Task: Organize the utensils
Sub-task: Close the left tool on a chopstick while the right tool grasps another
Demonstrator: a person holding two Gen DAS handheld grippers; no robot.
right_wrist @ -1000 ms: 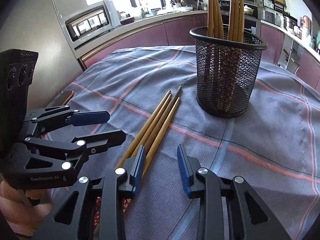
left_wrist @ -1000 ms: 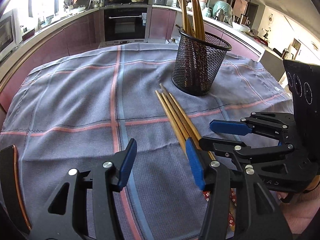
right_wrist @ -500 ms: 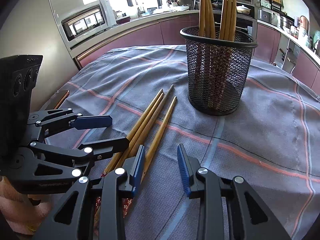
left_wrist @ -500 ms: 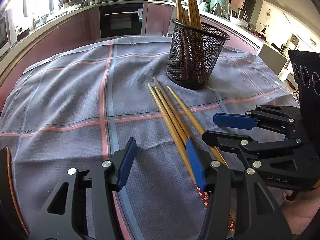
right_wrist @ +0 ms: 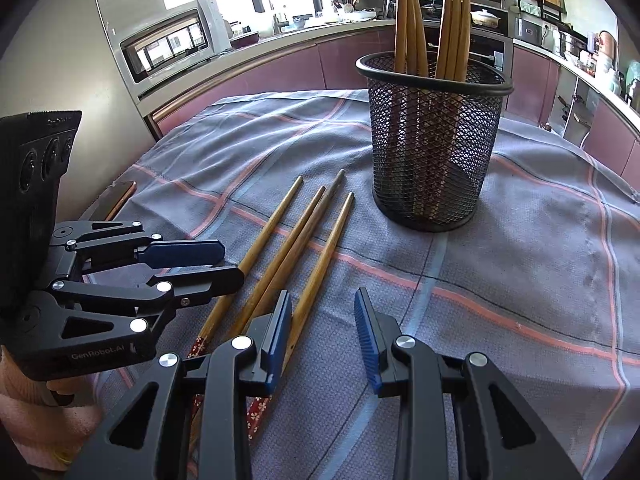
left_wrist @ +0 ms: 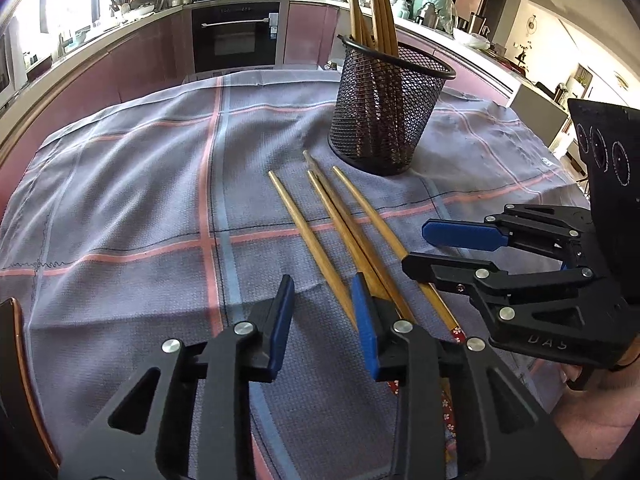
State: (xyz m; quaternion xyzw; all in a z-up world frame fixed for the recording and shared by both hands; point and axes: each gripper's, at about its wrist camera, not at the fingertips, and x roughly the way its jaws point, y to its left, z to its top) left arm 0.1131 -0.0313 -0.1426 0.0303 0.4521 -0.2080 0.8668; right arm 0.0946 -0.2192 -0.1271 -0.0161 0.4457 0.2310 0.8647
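The fingers (left_wrist: 285,322) of the left gripper (left_wrist: 323,326) have just been closing and now stand at a narrow gap, blue pads facing each other with only cloth between them. The nearest of the loose chopsticks (left_wrist: 308,236) runs toward the inner edge of its right-hand pad, though contact is unclear, and nothing is pinched. The right gripper (right_wrist: 323,328) holds a similar narrow gap above bare cloth, empty too; its left-hand pad sits just beside the rightmost chopstick.

Four wooden chopsticks lie on the surface between the two grippers, roughly parallel and fanned slightly. Their thin tips point toward the mesh holder (left_wrist: 386,114), and their thick, red-patterned ends lie near the grippers. Two of the middle ones lie tight together; the outer ones are a little apart.

The black wire-mesh holder stands upright just beyond the tips. Several more chopsticks (right_wrist: 432,28) lean inside it, thin ends up.

A grey-blue checked cloth (left_wrist: 140,200) with pink and blue stripes covers the surface. Behind it are kitchen cabinets and a built-in oven (left_wrist: 236,38).
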